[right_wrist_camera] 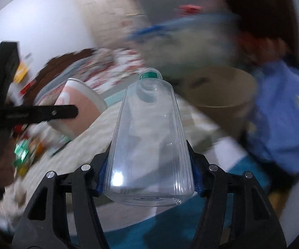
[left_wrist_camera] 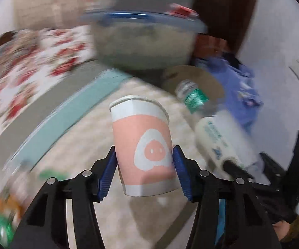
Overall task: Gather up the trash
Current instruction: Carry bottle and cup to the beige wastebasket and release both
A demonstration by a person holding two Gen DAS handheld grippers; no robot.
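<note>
My left gripper [left_wrist_camera: 144, 155] is shut on a pink and white paper cup [left_wrist_camera: 143, 145] with a white lid, held upright above a cream rug. The cup also shows at the left of the right wrist view [right_wrist_camera: 81, 108]. My right gripper [right_wrist_camera: 149, 166] is shut on a clear plastic bottle [right_wrist_camera: 149, 137] with a green cap, pointing away from me. That bottle shows at the right of the left wrist view [left_wrist_camera: 217, 137], with the right gripper [left_wrist_camera: 253, 166] on it. A second bottle with a green label [left_wrist_camera: 193, 95] lies near a round brown bin [right_wrist_camera: 222, 91].
A large grey tub with a blue rim [left_wrist_camera: 143, 41] stands behind. Blue cloth [right_wrist_camera: 284, 112] lies at the right. A red-and-white patterned bedcover [left_wrist_camera: 25, 78] is on the left. Small colourful litter [right_wrist_camera: 25, 151] lies on the rug at the left. The background is motion-blurred.
</note>
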